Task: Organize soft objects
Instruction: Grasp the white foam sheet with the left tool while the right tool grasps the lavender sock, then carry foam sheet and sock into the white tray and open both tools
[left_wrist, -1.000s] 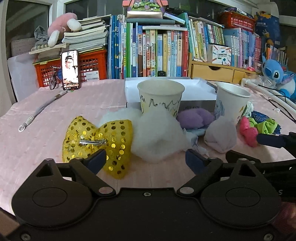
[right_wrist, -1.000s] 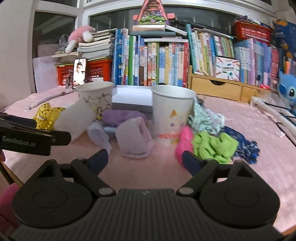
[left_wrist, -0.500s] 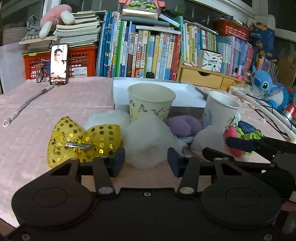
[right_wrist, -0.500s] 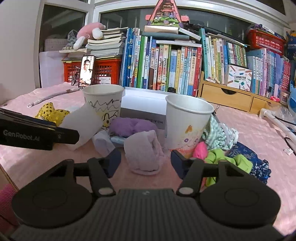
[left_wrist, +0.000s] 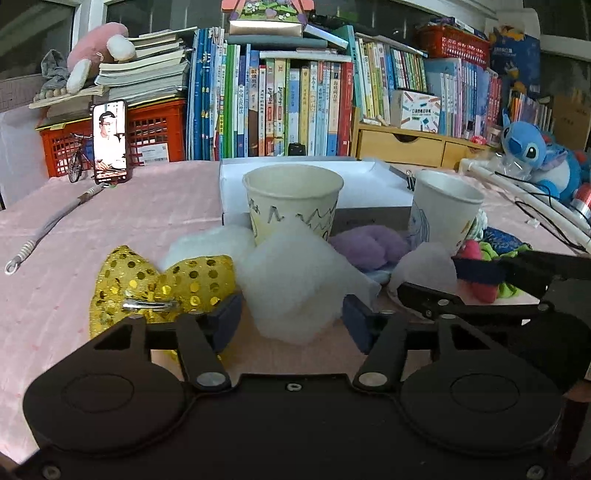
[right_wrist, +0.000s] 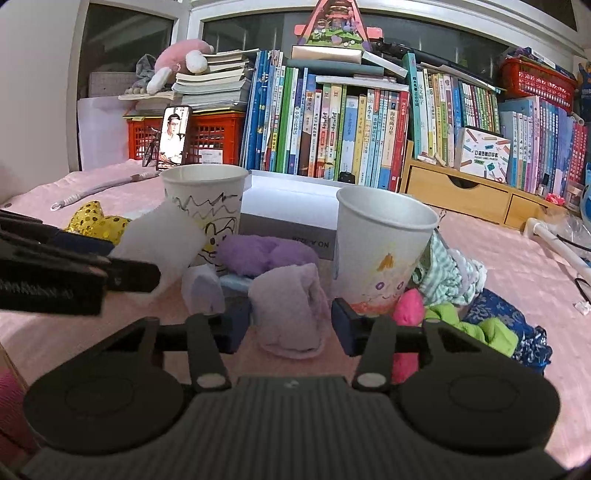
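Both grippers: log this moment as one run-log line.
left gripper: open, astride white stuffing | right gripper: open, astride pale purple sock | nothing gripped

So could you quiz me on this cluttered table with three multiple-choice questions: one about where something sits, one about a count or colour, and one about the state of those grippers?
1. Where does the sequinned bow lie?
A. Inside a cup
B. On the pink cloth, left of the white stuffing
C. On the books

2. How many paper cups stand on the table?
A. One
B. Two
C. Four

3. What is the right gripper doing?
A. Open, its fingers either side of the pale lilac cloth
B. Shut on a cup
C. Holding the bow

Answers:
1. B, the bow rests beside the white stuffing on the pink cloth.
2. B, the scribbled cup and the plainer cup.
3. A, both fingers stand apart with the pale lilac cloth between them.
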